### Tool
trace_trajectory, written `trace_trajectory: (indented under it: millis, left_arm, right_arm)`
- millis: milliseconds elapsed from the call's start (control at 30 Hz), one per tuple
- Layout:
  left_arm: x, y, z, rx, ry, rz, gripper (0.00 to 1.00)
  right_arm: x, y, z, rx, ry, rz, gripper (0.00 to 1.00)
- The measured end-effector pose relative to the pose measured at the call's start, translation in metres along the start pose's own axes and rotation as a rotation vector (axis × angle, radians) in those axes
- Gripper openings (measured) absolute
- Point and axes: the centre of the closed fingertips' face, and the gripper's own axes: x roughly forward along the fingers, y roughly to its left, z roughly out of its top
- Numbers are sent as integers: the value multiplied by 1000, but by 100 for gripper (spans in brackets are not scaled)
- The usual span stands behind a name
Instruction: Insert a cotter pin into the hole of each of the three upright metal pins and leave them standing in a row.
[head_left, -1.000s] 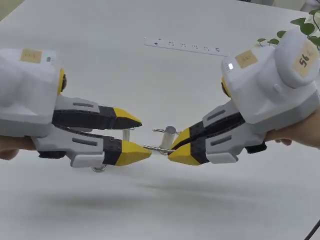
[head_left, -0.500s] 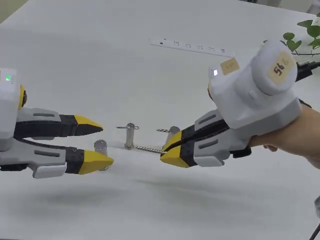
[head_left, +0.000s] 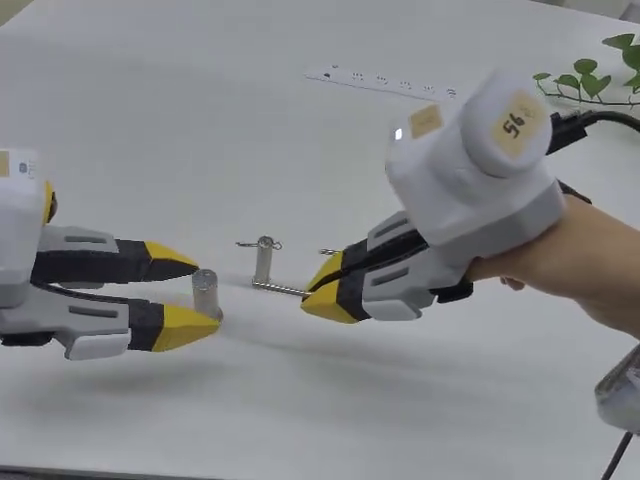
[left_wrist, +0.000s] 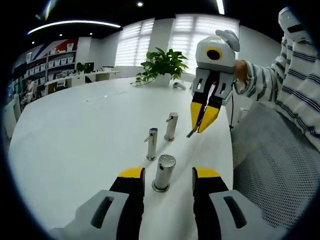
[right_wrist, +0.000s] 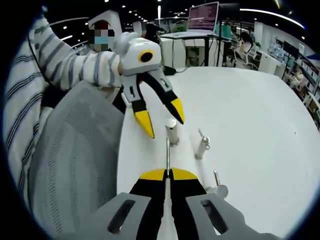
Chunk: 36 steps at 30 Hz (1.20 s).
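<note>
Three upright metal pins stand in a row on the white table (head_left: 330, 400). The left pin (head_left: 205, 293) (left_wrist: 164, 172) has no cotter pin in it and stands between the tips of my open left gripper (head_left: 195, 293) (left_wrist: 169, 175), which do not clamp it. A cotter pin crosses the top of the middle pin (head_left: 264, 258) (left_wrist: 151, 144). The far pin (left_wrist: 171, 126) (right_wrist: 220, 189) also carries one. My right gripper (head_left: 322, 290) (right_wrist: 167, 175) is shut on a loose cotter pin (head_left: 280, 289) (right_wrist: 167, 155) that points at the left pin.
A white power strip (head_left: 385, 85) lies at the back of the table and a green plant (head_left: 590, 75) stands at the back right. A grey mesh chair (left_wrist: 270, 165) sits beside the table edge, by a person's striped sleeve (left_wrist: 300, 85).
My left gripper has drawn back to the left, off the right gripper, and now brackets the left pin. My right gripper has carried the cotter pin a little to the left, closer to that pin.
</note>
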Motion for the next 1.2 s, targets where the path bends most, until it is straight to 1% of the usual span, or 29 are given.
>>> trace_trajectory:
  millis: [267, 433, 533, 667, 800, 900, 1067, 1133, 1200]
  left_arm:
    - [5, 2, -8, -6, 13, -4, 34]
    - [8, 4, -8, -3, 6, -6, 33]
    - [10, 4, -7, 17, -4, -10, 31]
    - [10, 7, -7, 18, -9, -5, 31]
    - [11, 8, -8, 12, -15, -10, 25]
    - [12, 10, -7, 21, -17, -4, 21]
    - [12, 5, -7, 5, -16, -24, 14]
    - [12, 6, -7, 13, -17, -20, 13]
    - [12, 5, -7, 9, -17, -21, 13]
  right_arm:
    - [8, -4, -1, -2, 24, 0, 4]
    - [12, -5, -1, -5, 35, -2, 4]
    - [14, -6, -1, -4, 40, -1, 4]
    - [17, -6, 1, -6, 43, 2, 4]
    - [19, -6, 1, -7, 48, 0, 4]
    - [21, -6, 2, -4, 49, 0, 4]
    - [22, -6, 4, -11, 52, 0, 4]
    - [23, -6, 5, -15, 53, -1, 4]
    - [25, -6, 6, -15, 51, 1, 4]
